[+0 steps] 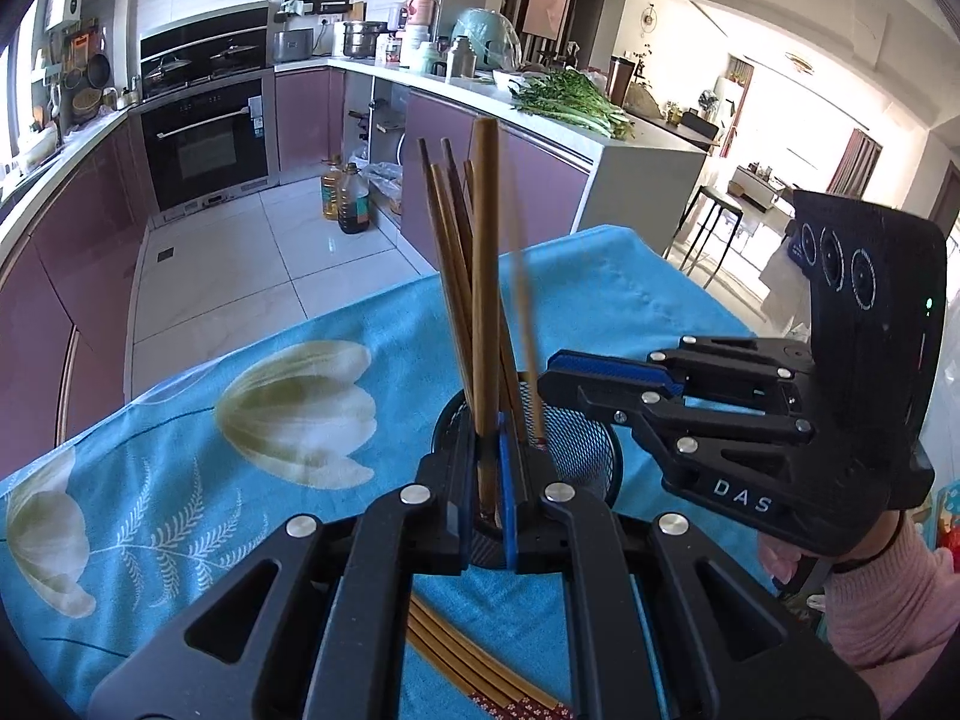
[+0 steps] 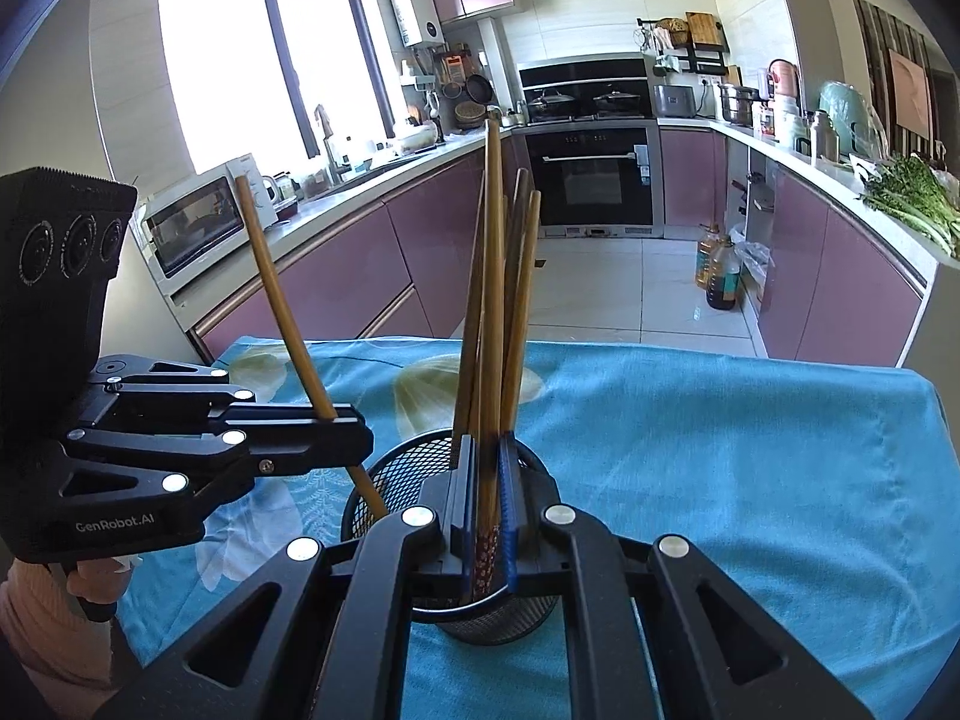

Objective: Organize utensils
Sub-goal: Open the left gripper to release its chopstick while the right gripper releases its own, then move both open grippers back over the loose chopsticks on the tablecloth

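Note:
A black mesh cup stands on the blue flowered cloth with several wooden chopsticks upright in it. My left gripper is shut on one chopstick, which leans with its lower end inside the cup's rim. My right gripper is shut on another chopstick with a red patterned end, held nearly upright over the cup. The two grippers flank the cup closely, left and right.
More chopsticks lie on the cloth near the front edge. The cloth-covered table ends at the far side, with kitchen floor and purple cabinets beyond. A pink sleeve holds the right gripper.

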Motion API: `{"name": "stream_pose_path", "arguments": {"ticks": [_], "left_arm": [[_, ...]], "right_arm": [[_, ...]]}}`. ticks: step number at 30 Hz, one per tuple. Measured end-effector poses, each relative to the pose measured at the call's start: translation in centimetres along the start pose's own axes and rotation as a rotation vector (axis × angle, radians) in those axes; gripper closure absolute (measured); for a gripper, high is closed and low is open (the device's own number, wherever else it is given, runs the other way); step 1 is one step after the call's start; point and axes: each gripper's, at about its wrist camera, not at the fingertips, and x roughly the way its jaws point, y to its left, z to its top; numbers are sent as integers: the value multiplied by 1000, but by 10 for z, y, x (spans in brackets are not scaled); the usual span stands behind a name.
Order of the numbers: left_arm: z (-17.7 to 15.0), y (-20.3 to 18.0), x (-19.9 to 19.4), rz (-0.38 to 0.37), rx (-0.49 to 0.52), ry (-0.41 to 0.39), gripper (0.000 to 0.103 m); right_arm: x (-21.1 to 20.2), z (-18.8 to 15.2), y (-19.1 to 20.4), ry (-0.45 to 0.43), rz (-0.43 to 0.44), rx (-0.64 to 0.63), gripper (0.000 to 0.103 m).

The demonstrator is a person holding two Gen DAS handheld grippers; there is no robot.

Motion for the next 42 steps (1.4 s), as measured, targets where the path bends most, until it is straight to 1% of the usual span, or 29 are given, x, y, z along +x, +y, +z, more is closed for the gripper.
{"name": "stream_pose_path", "arguments": {"ticks": [2, 3, 5, 7, 10, 12, 14, 16, 18, 19, 20, 22, 24, 26, 27, 30, 32, 34, 38, 42], "left_arm": [[0, 0, 0, 8, -4, -11, 89], [0, 0, -1, 9, -4, -17, 89], [-3, 0, -4, 20, -9, -34, 84], [-6, 1, -10, 40, -18, -57, 79], [-13, 3, -20, 43, -32, -92, 79], [-19, 5, -30, 57, -42, -121, 77], [-26, 7, -41, 62, -52, -147, 73], [-37, 7, -53, 81, -58, -175, 71], [-48, 9, -65, 106, -66, -200, 66], [-53, 10, -70, 114, -71, -209, 63], [-60, 11, -76, 127, -81, -219, 56], [-73, 14, -84, 147, -95, -231, 51], [-87, 16, -87, 182, -106, -226, 50], [-101, 19, -87, 200, -120, -213, 41], [-108, 20, -85, 208, -132, -200, 40], [-124, 26, -78, 214, -152, -156, 39], [-133, 30, -69, 215, -168, -123, 39], [-142, 33, -60, 205, -189, -87, 39], [-156, 36, -47, 198, -206, -40, 40], [-161, 36, -34, 197, -212, -5, 41]], "right_arm": [[0, 0, 0, -2, 0, 7, 96], [-1, 0, 1, -5, 2, 9, 96], [-3, -1, 1, -12, 6, 12, 96], [-4, -1, 1, -18, 9, 13, 92], [-10, -2, 2, -32, 19, 9, 89], [-15, -3, 5, -43, 26, 3, 86], [-23, -5, 11, -61, 48, -13, 82], [-31, -8, 18, -72, 73, -33, 77], [-37, -13, 25, -77, 101, -50, 74], [-40, -18, 30, -72, 124, -65, 71], [-41, -21, 34, -65, 138, -76, 71], [-41, -32, 42, -41, 167, -94, 66], [-36, -42, 48, -11, 180, -103, 66], [-28, -55, 52, 36, 188, -104, 65], [-22, -61, 54, 58, 187, -102, 65], [-6, -79, 57, 126, 193, -76, 65], [2, -90, 61, 158, 176, -84, 65], [8, -97, 61, 179, 166, -80, 65], [15, -105, 63, 207, 150, -75, 65], [16, -109, 61, 219, 139, -78, 65]]}}
